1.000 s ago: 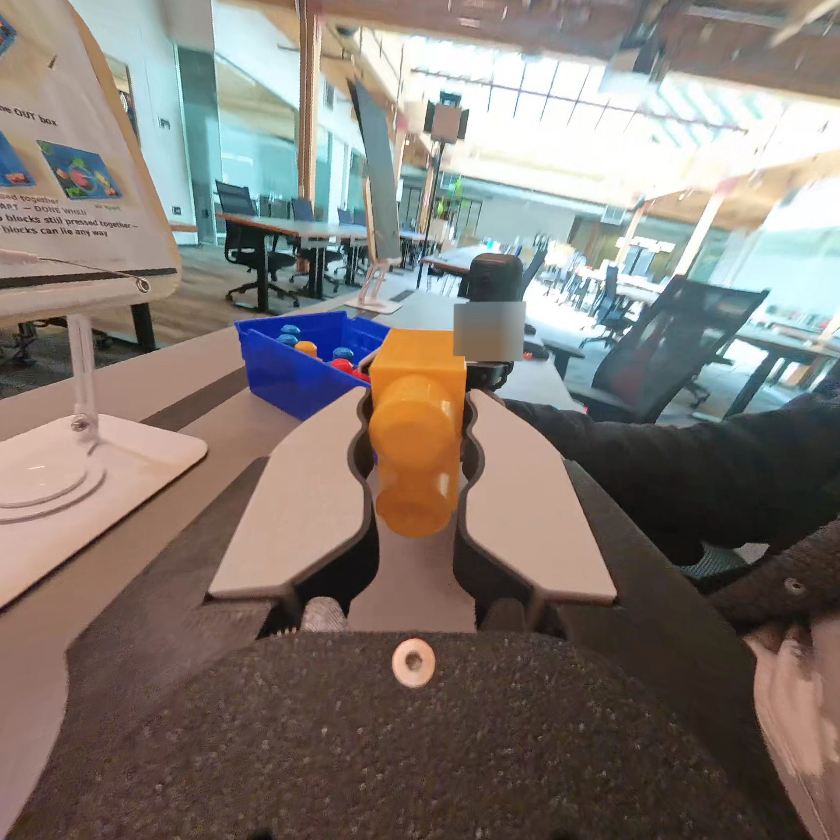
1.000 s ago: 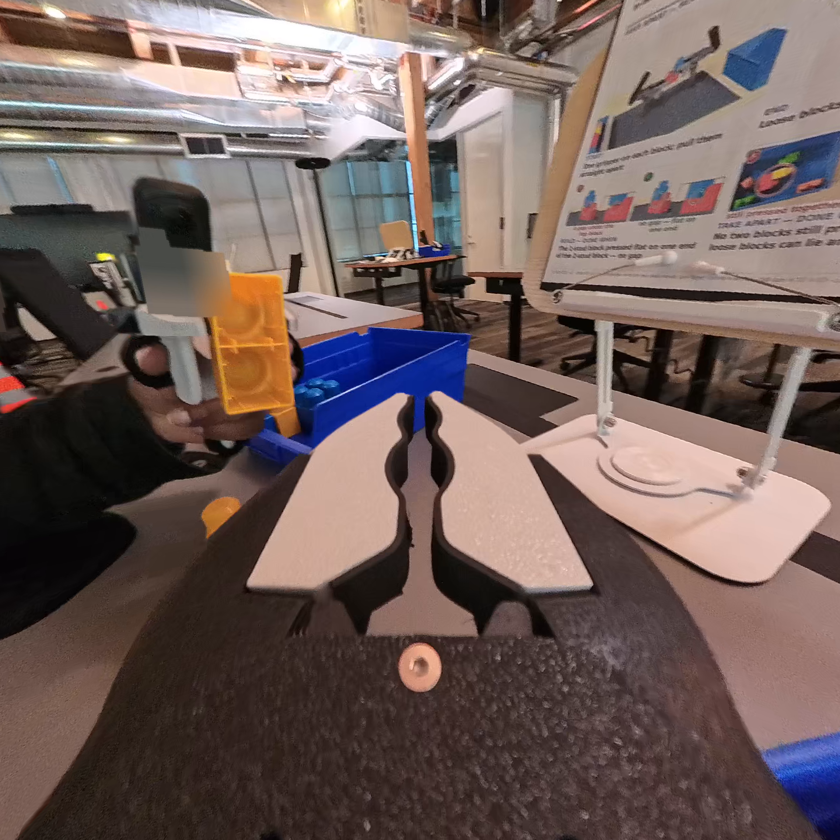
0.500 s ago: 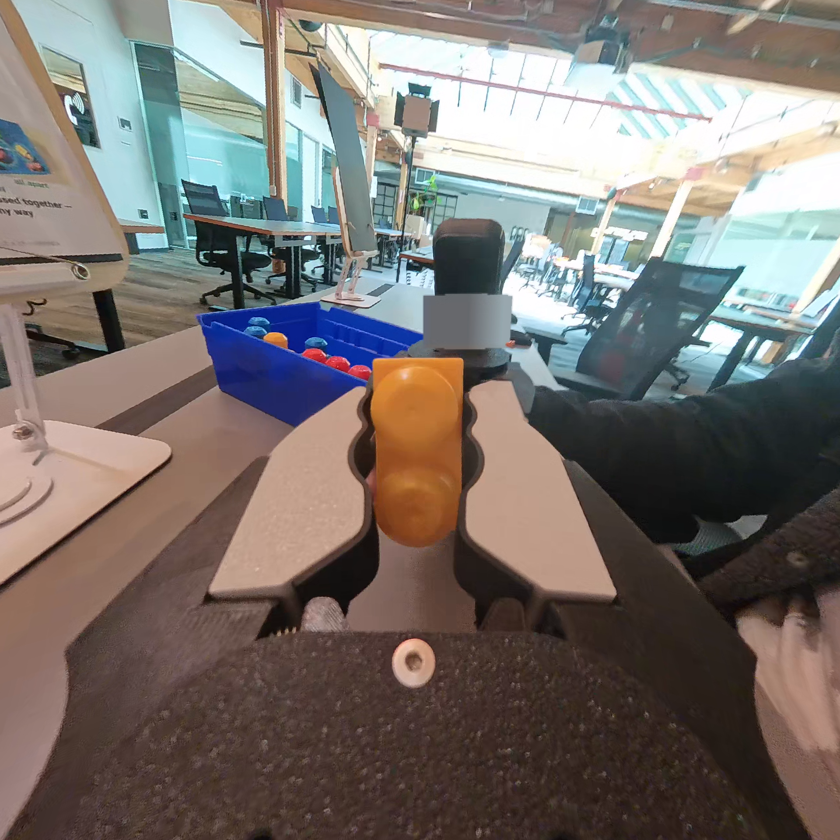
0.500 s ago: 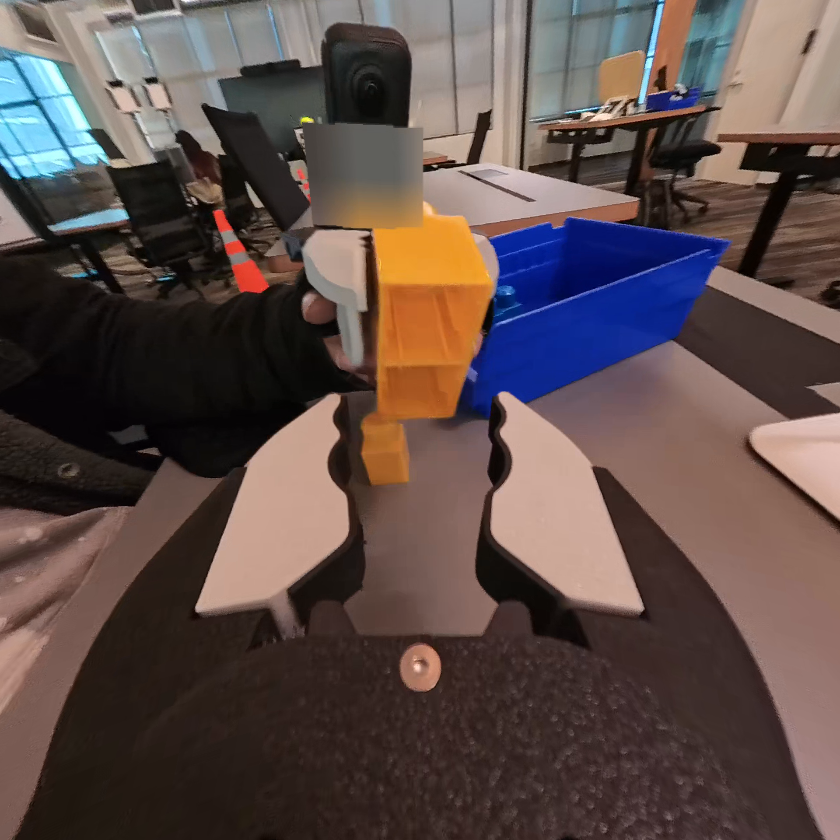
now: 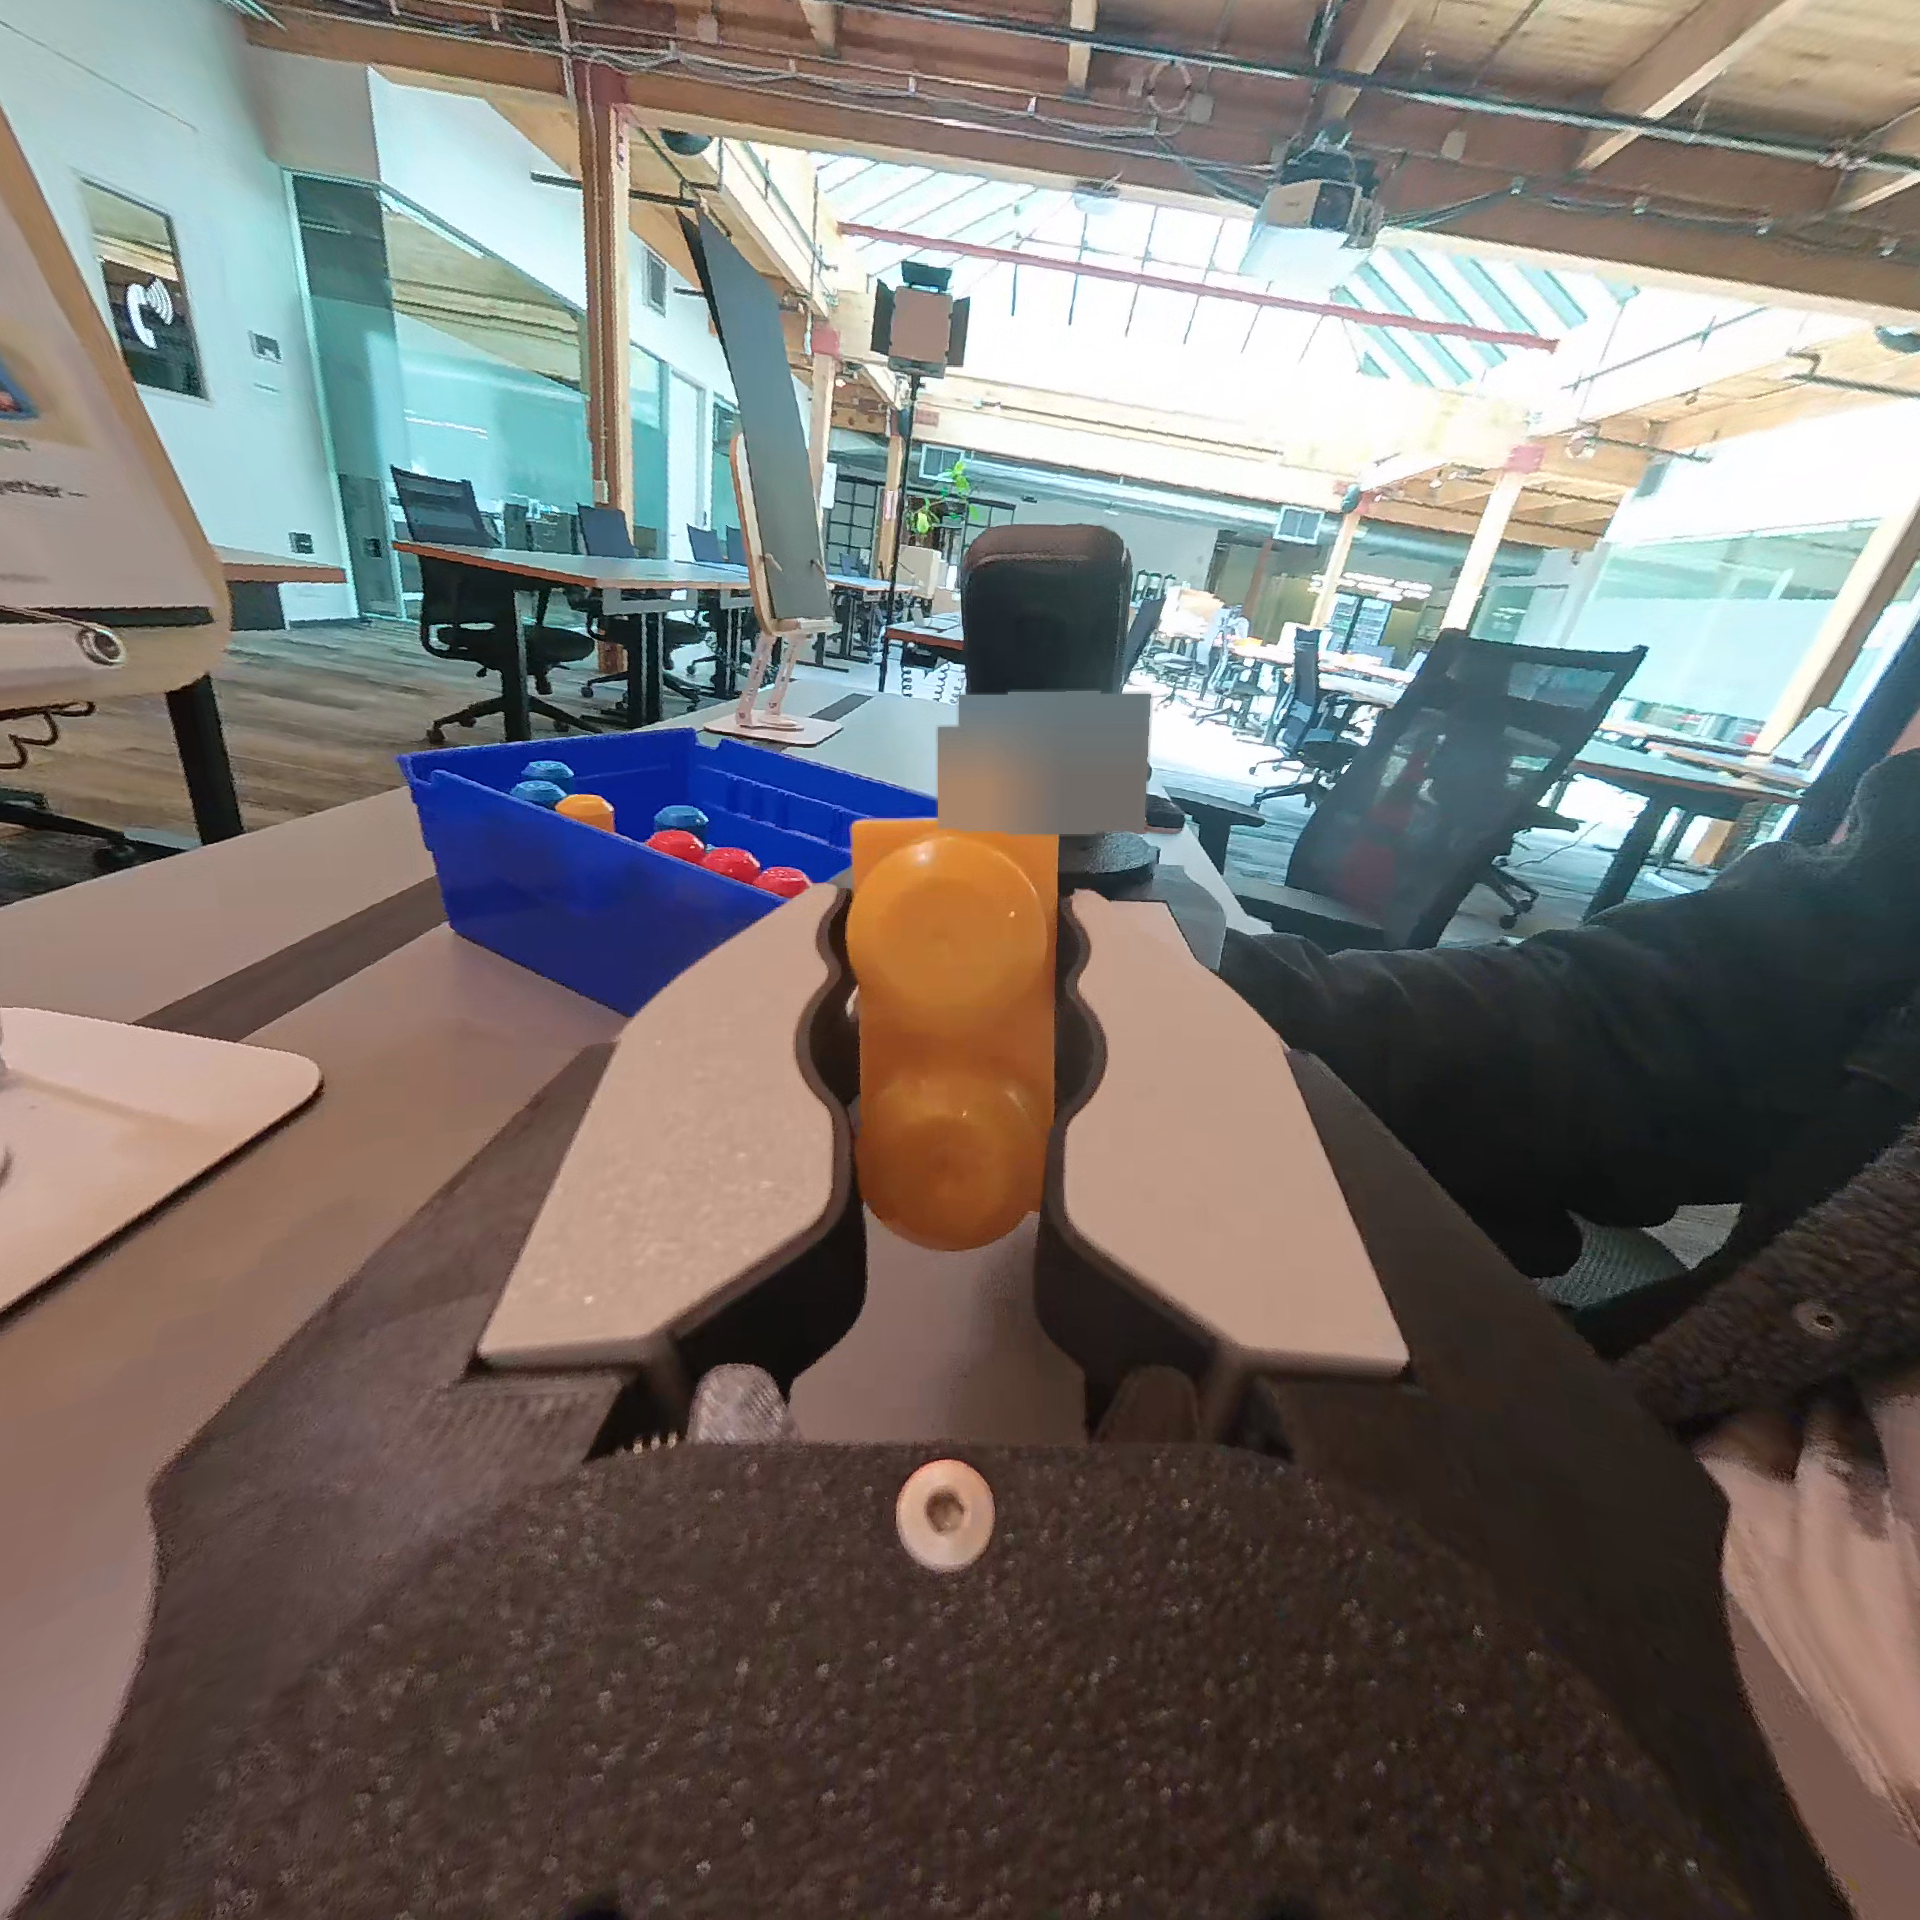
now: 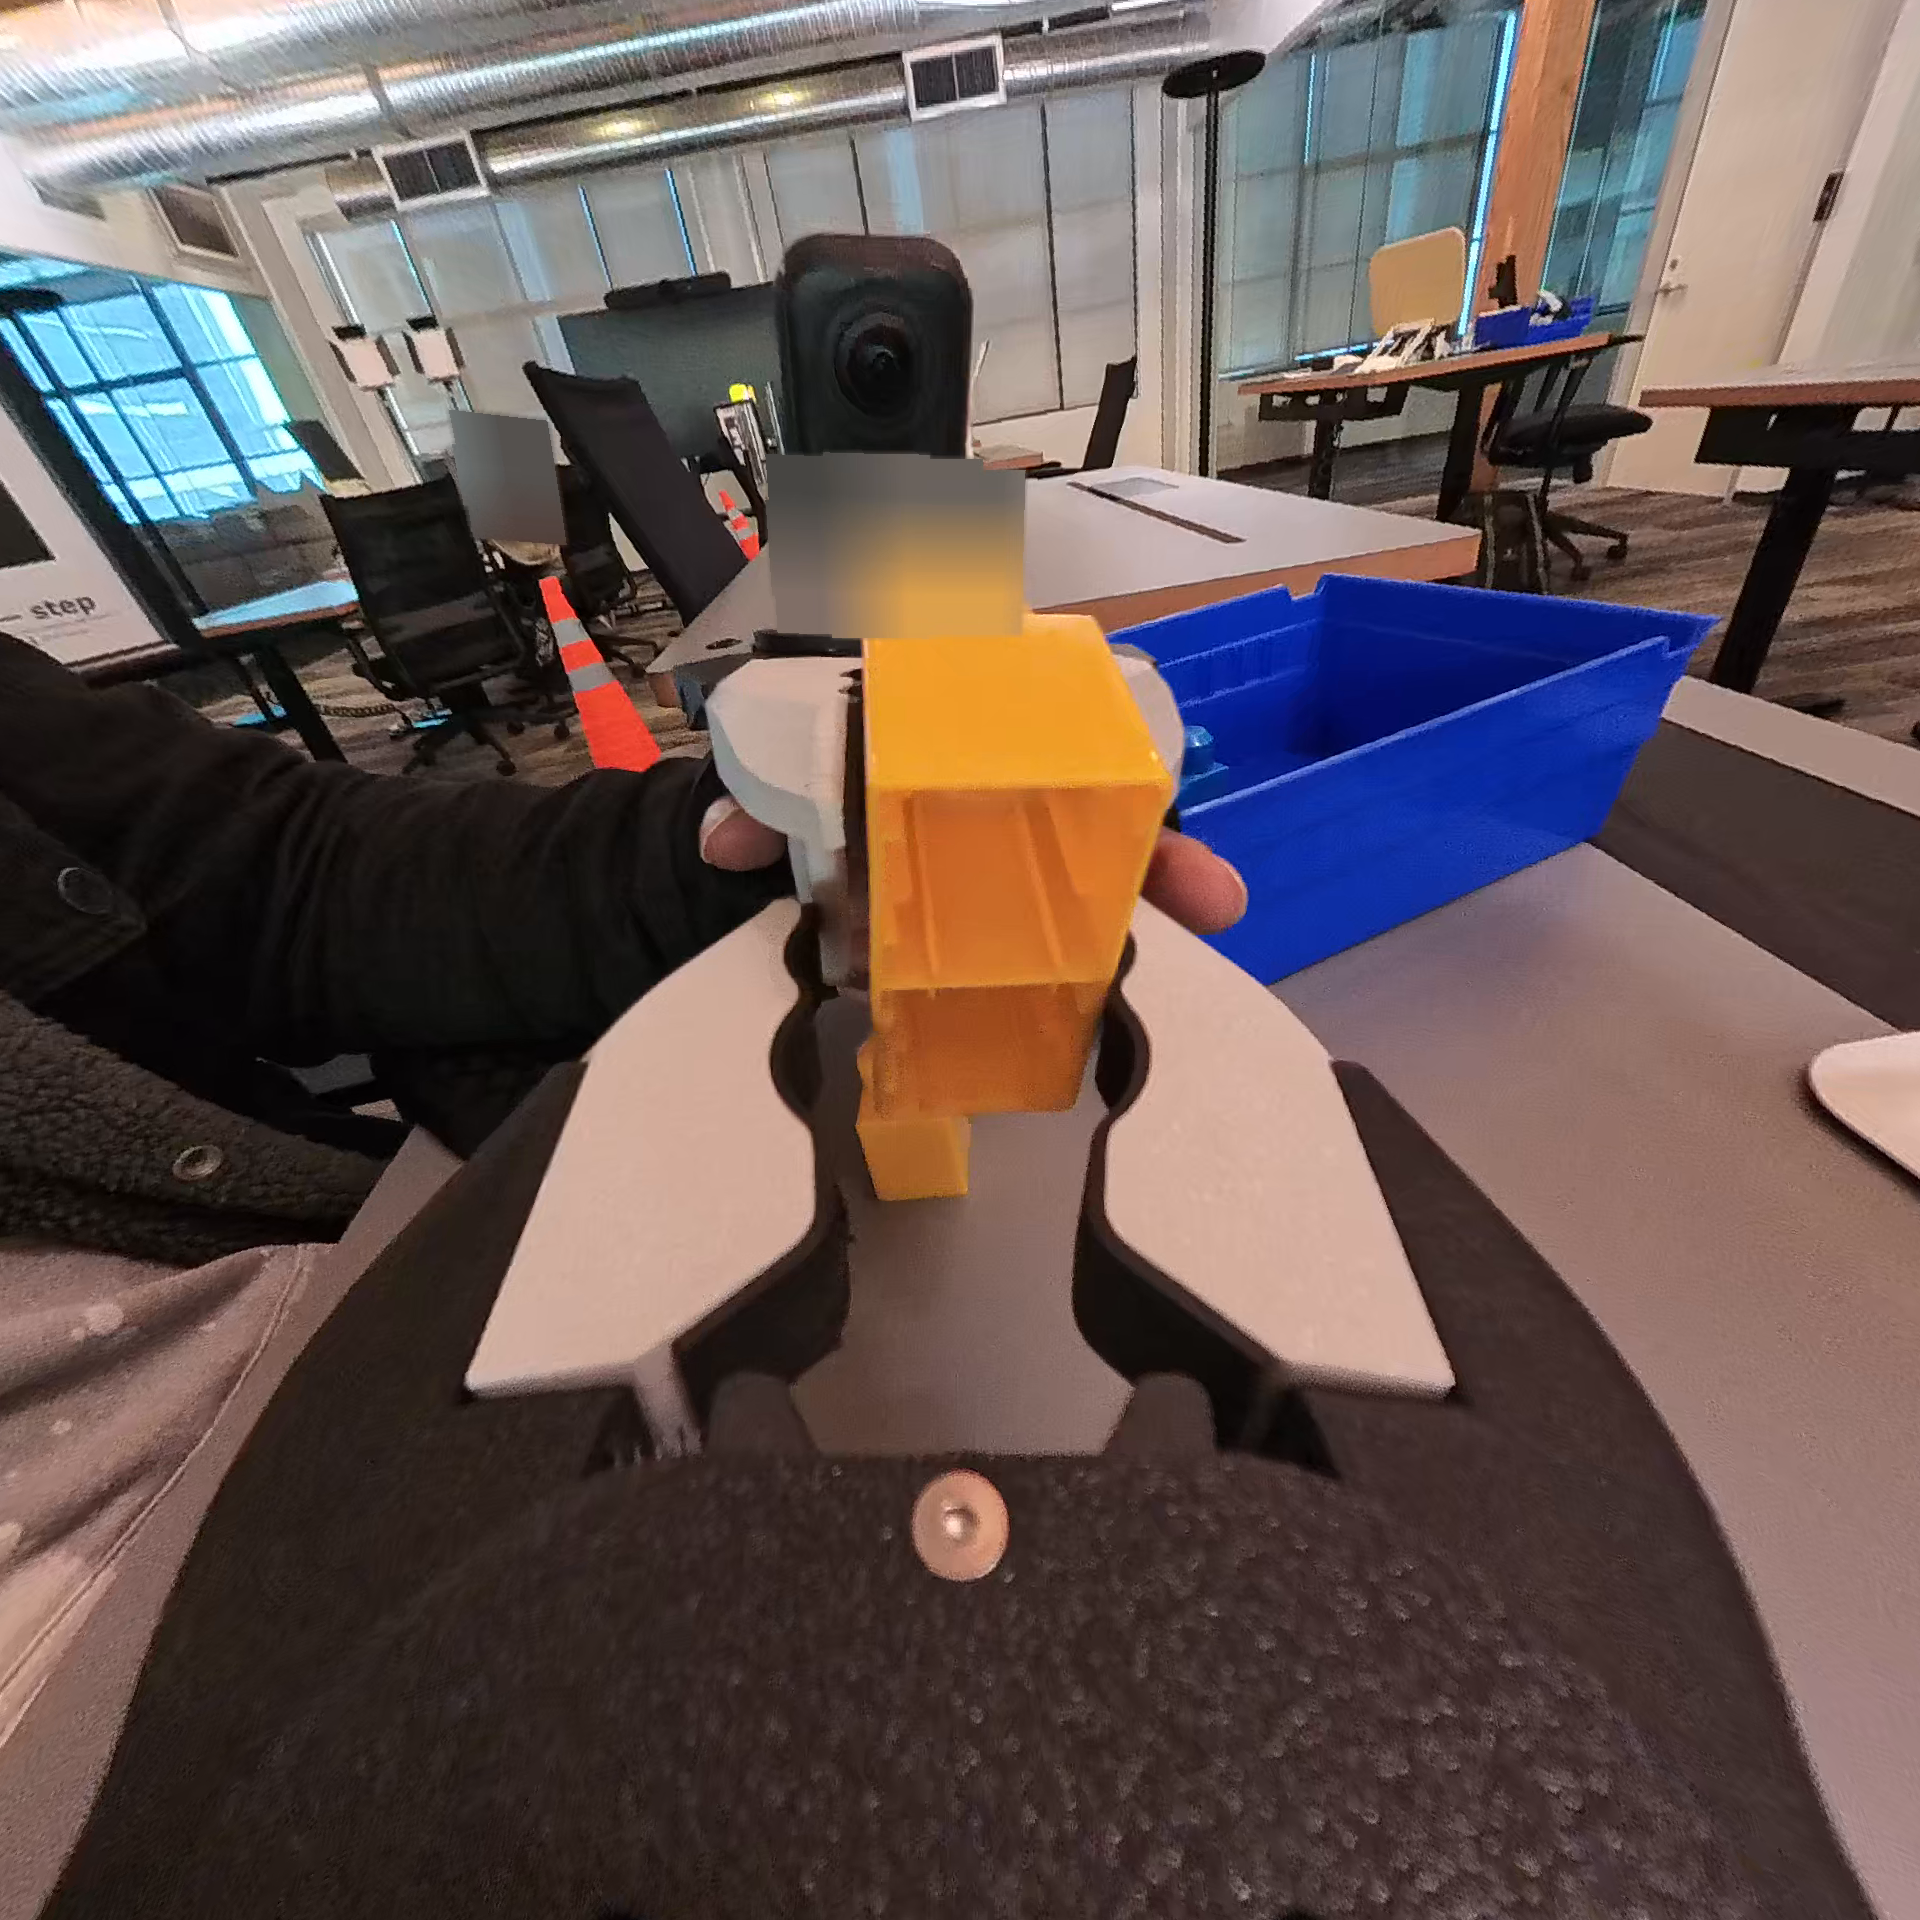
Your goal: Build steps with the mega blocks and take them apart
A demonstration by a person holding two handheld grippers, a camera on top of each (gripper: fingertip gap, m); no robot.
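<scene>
My left gripper [image 5: 951,904] is shut on a yellow two-stud mega block [image 5: 951,1039] and holds it above the grey table, studs facing its camera. In the right wrist view the block [image 6: 997,831] shows its hollow underside, clamped by the left gripper's white fingers [image 6: 774,758]. A small yellow piece [image 6: 914,1153] shows at its lower end. My right gripper [image 6: 961,920] is open. Its jaws stand on either side of the block's near end, with a gap on the left side.
A blue bin [image 5: 623,894] holding several blue, red and orange blocks sits on the table [image 5: 260,935] behind the grippers; it also shows in the right wrist view [image 6: 1455,810]. A white stand base [image 5: 125,1122] lies at left. A person's dark sleeve [image 5: 1507,1060] reaches in from the right. The grippers' ends are close to 4 cm from one another.
The right gripper swung left to face the left gripper, opened, and moved in until its jaws stand around the yellow block. The left gripper kept its hold and levelled out.
</scene>
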